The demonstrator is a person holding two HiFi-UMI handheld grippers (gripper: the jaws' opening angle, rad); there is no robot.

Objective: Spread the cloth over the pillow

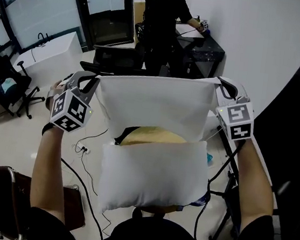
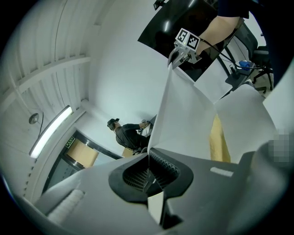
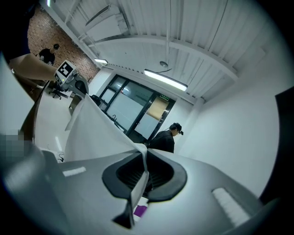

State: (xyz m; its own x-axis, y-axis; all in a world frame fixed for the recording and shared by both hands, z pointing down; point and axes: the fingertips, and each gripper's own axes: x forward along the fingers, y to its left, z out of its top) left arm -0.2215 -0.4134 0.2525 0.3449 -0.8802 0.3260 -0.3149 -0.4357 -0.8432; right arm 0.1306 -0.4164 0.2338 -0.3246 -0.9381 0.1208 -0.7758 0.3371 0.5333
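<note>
Left tool is clamped on one top corner of the white cloth, its jaws together with the fabric pinched between the ribbed pads. Right tool has the same grip on the other corner, a flap of cloth folding down through its jaws.

The cloth hangs in the air between them as a sheet. Its long axis runs side to side, and the top edge is stretched nearly level from tool to tool. It sits above and just beyond the pillow.

The cloth's lower edge drops behind the pillow's far side, so where it ends can't be seen. The pillow lies low in the head view, white and plump, its long axis also side to side.

Only a crescent of a yellow thing shows between cloth and pillow; what it is, I can't tell. Whatever carries the pillow is covered too, with just dark stand legs poking out at the right.

Beyond the cloth, a person in black stands at a dark tabletop.
</note>
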